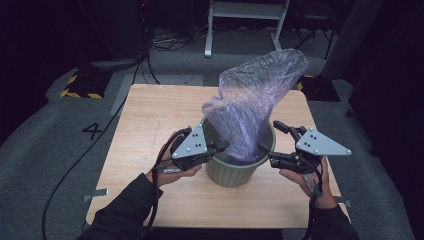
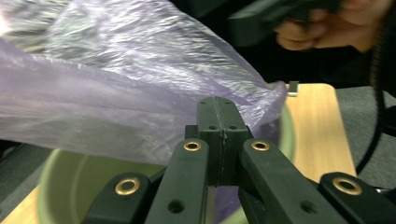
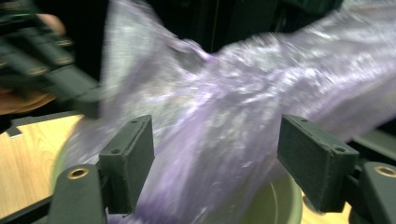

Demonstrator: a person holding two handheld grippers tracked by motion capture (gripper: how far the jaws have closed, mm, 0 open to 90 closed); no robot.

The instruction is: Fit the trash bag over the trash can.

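A pale green ribbed pot [image 1: 235, 172] stands near the front middle of the wooden table [image 1: 150, 115]. A thin purple plastic bag [image 1: 255, 100] rises out of it, puffed up and leaning to the back right. My left gripper [image 1: 226, 146] is at the pot's left rim, shut on the bag's lower edge. In the left gripper view its jaws [image 2: 219, 116] are pressed together against the film [image 2: 116, 70], above the pot's rim [image 2: 60, 172]. My right gripper [image 1: 268, 136] is open at the pot's right rim. In the right gripper view its pads [image 3: 215, 163] stand wide apart, with the bag [image 3: 261, 93] just beyond them.
Bare wood lies to the left of and behind the pot. A black cable [image 1: 75, 165] trails over the grey carpet at the left. A white metal frame [image 1: 245, 20] stands beyond the table, and a yellow-and-black striped base [image 1: 80, 87] sits at its far left corner.
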